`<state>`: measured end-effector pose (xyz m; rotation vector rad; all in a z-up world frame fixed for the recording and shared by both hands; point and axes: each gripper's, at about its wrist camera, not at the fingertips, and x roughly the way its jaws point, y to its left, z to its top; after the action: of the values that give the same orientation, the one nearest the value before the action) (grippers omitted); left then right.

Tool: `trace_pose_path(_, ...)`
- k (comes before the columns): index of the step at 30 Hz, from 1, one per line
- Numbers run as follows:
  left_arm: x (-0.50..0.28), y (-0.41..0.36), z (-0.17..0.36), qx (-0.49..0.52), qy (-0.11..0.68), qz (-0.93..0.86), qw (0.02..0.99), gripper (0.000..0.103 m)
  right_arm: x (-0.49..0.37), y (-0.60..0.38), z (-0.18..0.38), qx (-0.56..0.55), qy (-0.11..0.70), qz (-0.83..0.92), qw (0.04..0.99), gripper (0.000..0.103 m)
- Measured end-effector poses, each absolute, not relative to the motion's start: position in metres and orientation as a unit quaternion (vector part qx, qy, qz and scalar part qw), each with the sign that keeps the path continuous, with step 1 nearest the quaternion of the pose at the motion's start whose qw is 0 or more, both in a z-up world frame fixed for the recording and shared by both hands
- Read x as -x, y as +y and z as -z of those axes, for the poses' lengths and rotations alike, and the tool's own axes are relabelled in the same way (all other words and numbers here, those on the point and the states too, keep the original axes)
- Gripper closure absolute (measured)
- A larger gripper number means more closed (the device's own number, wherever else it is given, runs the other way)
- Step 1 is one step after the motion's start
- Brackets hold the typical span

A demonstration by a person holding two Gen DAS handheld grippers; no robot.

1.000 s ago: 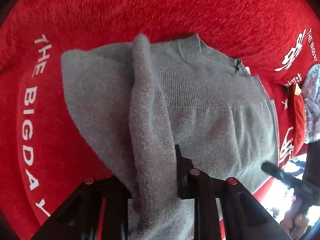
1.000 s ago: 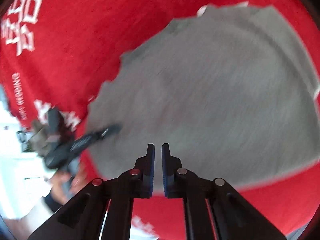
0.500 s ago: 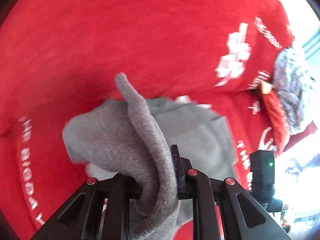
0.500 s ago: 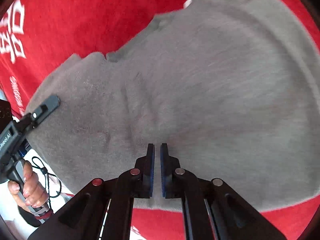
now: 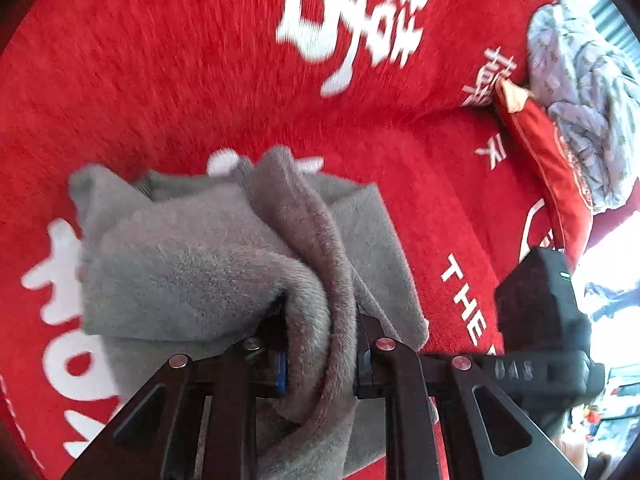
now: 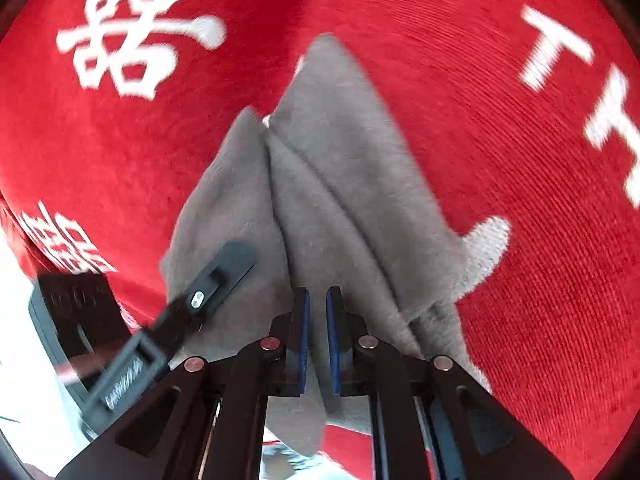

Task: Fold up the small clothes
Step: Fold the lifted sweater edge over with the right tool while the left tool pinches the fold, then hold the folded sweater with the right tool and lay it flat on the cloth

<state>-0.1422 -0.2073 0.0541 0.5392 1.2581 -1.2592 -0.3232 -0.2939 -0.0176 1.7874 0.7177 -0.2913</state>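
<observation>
The left gripper (image 5: 320,344) is clamping a thick fold of the grey sweater (image 5: 224,256) low in the frame; the right gripper (image 6: 316,332) is pinching the same cloth between nearly closed blue pads. The fuzzy sweater is lying bunched at centre on the red blanket (image 5: 168,72) — white lettering "THE" and Chinese characters are showing beyond.

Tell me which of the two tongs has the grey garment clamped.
The left tongs: a thick fold of the grey sweater is bunched between them. The right tongs pinch nothing.

Grey fuzzy sweater (image 5: 192,264), bunched w/ thick folds (partly lifted), on red blanket (image 5: 168,80).
</observation>
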Motion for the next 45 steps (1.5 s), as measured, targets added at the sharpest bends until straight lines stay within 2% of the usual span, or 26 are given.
trace_pose_path(1,0.141,-0.204,-0.061,-0.232,0.533,0.547,0.603,0.081,0.326,-0.294,0.019,-0.768,0.291,0.12,0.558,0.088)
trace_pose_path(3,0.14,-0.2,-0.078,-0.234,0.518,0.557,0.606,0.081,0.33,-0.295,0.02,-0.786,0.257,0.11,0.551,0.045)
trace_pose_path(4,0.137,-0.197,-0.084,-0.232,0.514,0.559,0.607,0.081,0.33,-0.294,0.02,-0.792,0.245,0.104,0.549,0.041)
trace_pose_path(8,0.113,-0.174,-0.107,-0.212,0.493,0.538,0.65,0.081,0.321,-0.298,0.014,-0.786,0.262,0.105,0.551,0.039)
trace_pose_path(11,0.089,-0.153,-0.103,-0.21,0.5,0.494,0.68,0.081,0.295,-0.298,0.024,-0.783,0.264,0.1,0.553,0.039)
trace_pose_path(18,0.054,-0.16,-0.036,-0.244,0.569,0.436,0.653,0.081,0.292,-0.313,0.029,-0.795,0.241,0.089,0.55,0.036)
trace_pose_path(25,0.089,-0.232,-0.076,-0.175,0.532,0.533,0.634,0.081,0.299,-0.311,0.028,-0.803,0.235,0.088,0.541,0.03)
trace_pose_path(28,0.092,-0.221,-0.091,-0.192,0.507,0.528,0.653,0.081,0.304,-0.313,0.025,-0.801,0.236,0.089,0.544,0.029)
trace_pose_path(32,0.075,-0.185,-0.081,-0.229,0.511,0.492,0.667,0.081,0.297,-0.322,0.022,-0.783,0.258,0.076,0.561,0.028)
trace_pose_path(37,0.049,-0.128,-0.051,-0.255,0.538,0.412,0.69,0.081,0.258,-0.329,0.015,-0.716,0.348,0.075,0.6,0.031)
trace_pose_path(38,0.046,-0.123,-0.047,-0.257,0.547,0.4,0.689,0.081,0.248,-0.329,0.01,-0.685,0.379,0.083,0.616,0.046)
trace_pose_path(39,0.045,-0.119,-0.042,-0.262,0.557,0.388,0.686,0.081,0.243,-0.328,0.007,-0.662,0.402,0.092,0.626,0.08)
trace_pose_path(40,0.046,-0.118,-0.041,-0.267,0.56,0.382,0.685,0.081,0.234,-0.327,-0.002,-0.627,0.427,0.105,0.643,0.084)
trace_pose_path(42,0.048,-0.112,-0.042,-0.268,0.551,0.374,0.696,0.081,0.229,-0.327,-0.026,-0.596,0.417,0.1,0.678,0.085)
trace_pose_path(43,0.049,-0.109,-0.044,-0.265,0.546,0.375,0.7,0.073,0.229,-0.327,-0.043,-0.582,0.404,0.095,0.7,0.085)
trace_pose_path(44,0.049,-0.108,-0.047,-0.263,0.543,0.376,0.704,0.029,0.233,-0.328,-0.056,-0.571,0.394,0.093,0.715,0.085)
trace_pose_path(45,0.05,-0.106,-0.05,-0.261,0.543,0.371,0.707,0.002,0.239,-0.329,-0.061,-0.566,0.388,0.096,0.721,0.085)
